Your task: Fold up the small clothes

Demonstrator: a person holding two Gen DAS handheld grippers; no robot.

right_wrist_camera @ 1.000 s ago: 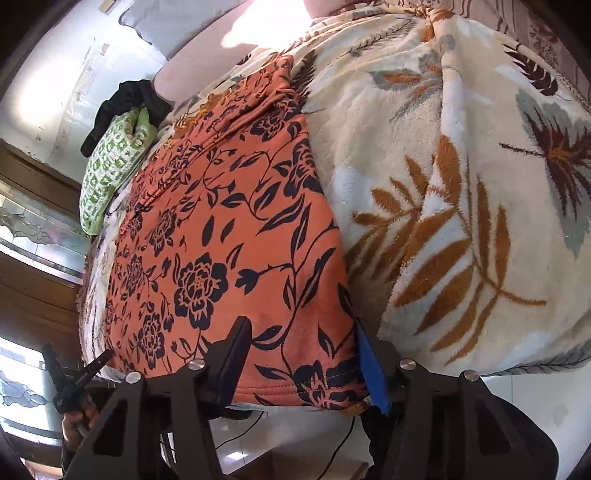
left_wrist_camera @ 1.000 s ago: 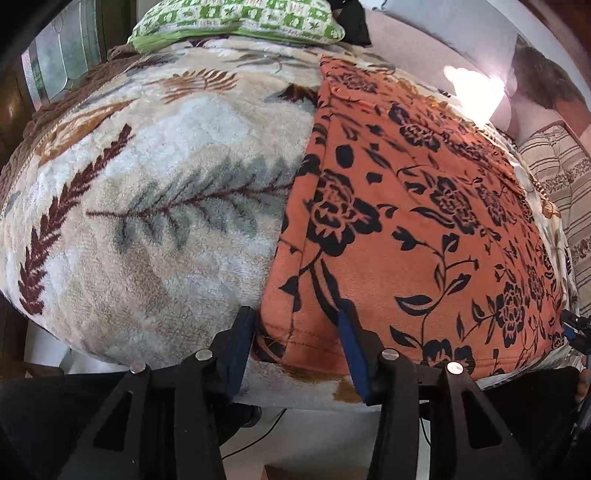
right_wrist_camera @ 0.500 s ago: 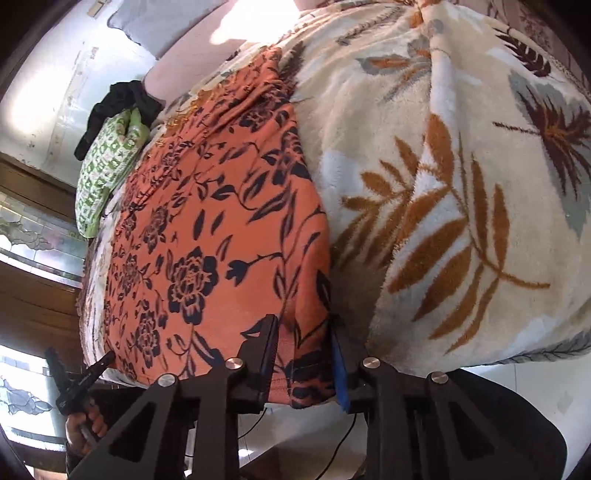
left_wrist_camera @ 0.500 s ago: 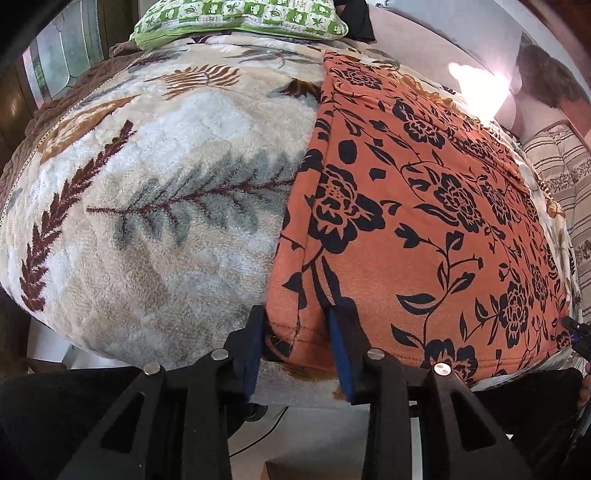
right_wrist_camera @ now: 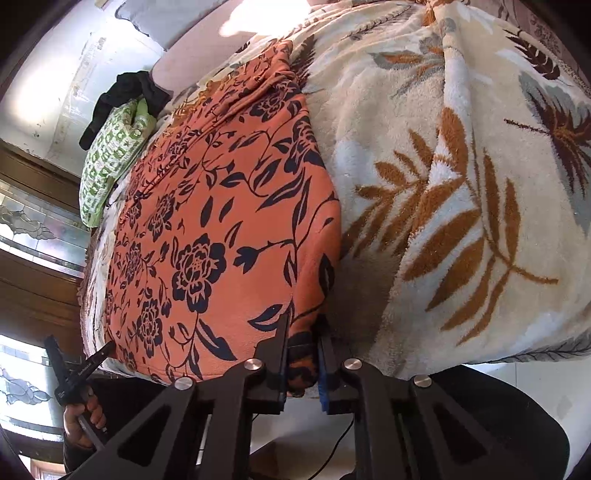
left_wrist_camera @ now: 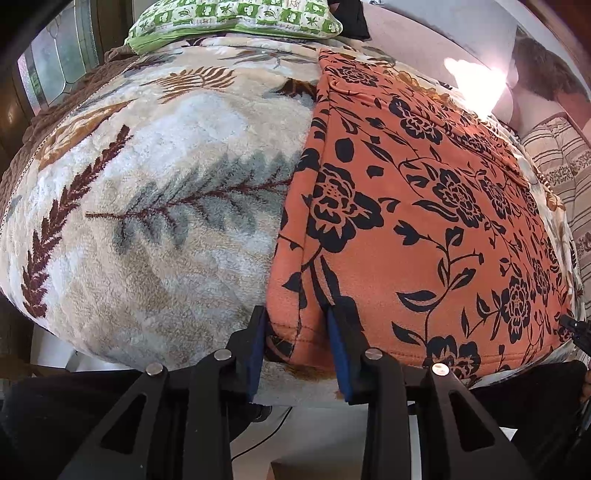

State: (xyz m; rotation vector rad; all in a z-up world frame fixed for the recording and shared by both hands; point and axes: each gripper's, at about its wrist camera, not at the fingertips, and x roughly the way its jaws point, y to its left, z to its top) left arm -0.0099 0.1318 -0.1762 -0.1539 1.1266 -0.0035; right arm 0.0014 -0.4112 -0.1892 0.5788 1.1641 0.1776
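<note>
An orange garment with black flowers lies flat on a fleece leaf-print blanket on a bed. My left gripper is closed in on the garment's near left hem corner, its jaws still a hand's width apart with cloth bunched between them. In the right wrist view the same garment fills the left half. My right gripper is shut on the near right hem corner, pinching a fold of cloth.
A green patterned pillow and a dark cloth lie at the head of the bed. Wooden window frames stand on the left side. The bed's near edge drops to a pale floor. The other gripper shows at lower left in the right wrist view.
Both grippers moved in onto the garment's near hem corners and closed. The right jaws went from wide open to pinched on the cloth; the left jaws narrowed around the corner.
</note>
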